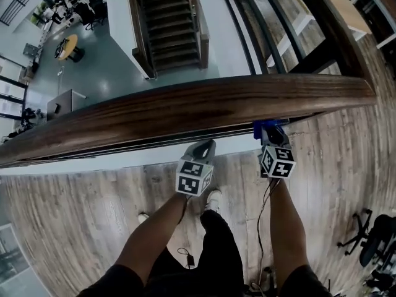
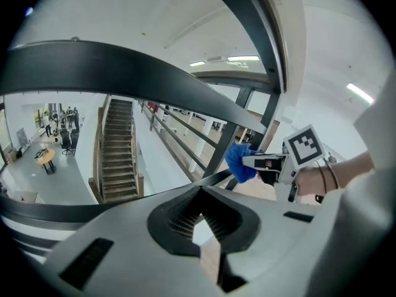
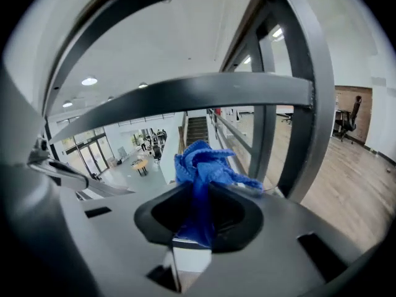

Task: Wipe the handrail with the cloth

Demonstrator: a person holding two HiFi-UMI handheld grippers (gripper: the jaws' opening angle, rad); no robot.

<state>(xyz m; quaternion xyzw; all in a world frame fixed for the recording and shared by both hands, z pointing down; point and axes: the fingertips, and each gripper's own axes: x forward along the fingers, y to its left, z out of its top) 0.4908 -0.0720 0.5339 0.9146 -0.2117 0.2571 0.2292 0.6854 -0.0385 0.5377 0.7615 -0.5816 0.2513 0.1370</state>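
The wide wooden handrail (image 1: 204, 107) curves across the head view from lower left to upper right. My right gripper (image 1: 268, 130) is shut on a bunched blue cloth (image 1: 265, 127), which sits just under the handrail's near edge. In the right gripper view the cloth (image 3: 201, 172) sticks up out of my right gripper (image 3: 197, 231), with dark balustrade bars (image 3: 185, 98) close ahead. My left gripper (image 1: 204, 147) hangs a little lower, to the left, below the rail. Its jaws look shut with nothing between them (image 2: 201, 228). The left gripper view also catches the cloth (image 2: 239, 161).
Beyond the rail the floor drops to an atrium with a staircase (image 1: 170, 23) and desks (image 1: 67, 47). I stand on a wooden plank floor (image 1: 74, 209); the person's legs and a cable (image 1: 263, 228) are below. An office chair (image 1: 374, 237) stands at the lower right.
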